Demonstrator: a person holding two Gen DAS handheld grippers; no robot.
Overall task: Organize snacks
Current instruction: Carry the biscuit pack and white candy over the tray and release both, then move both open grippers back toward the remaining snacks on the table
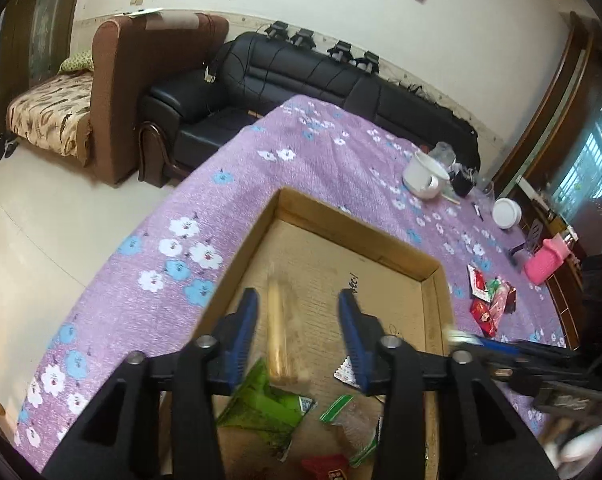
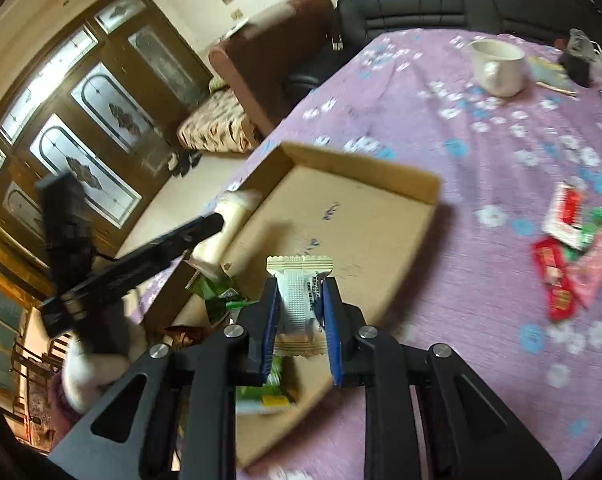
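Note:
A shallow cardboard box (image 1: 433, 276) (image 2: 421, 184) lies on the purple flowered tablecloth. My left gripper (image 1: 299, 300) is open above the box. A long tan biscuit packet (image 1: 281, 332), blurred, is between its fingers without touching them; it also shows in the right wrist view (image 2: 229, 224). Green packets (image 1: 261, 404) and a red one (image 1: 325, 466) lie in the box's near end. My right gripper (image 2: 301, 284) is shut on a white wrapped snack bar (image 2: 301, 296) over the box. Loose red, green and pink snack packets (image 1: 491, 300) (image 2: 565, 256) lie on the cloth to the right.
A white mug (image 1: 423, 178) (image 2: 499, 66), a white lid (image 1: 507, 212), a pink bottle (image 1: 545, 260) and small dark items stand on the far right of the table. A black sofa (image 1: 281, 84) and a brown armchair (image 1: 141, 92) stand behind the table.

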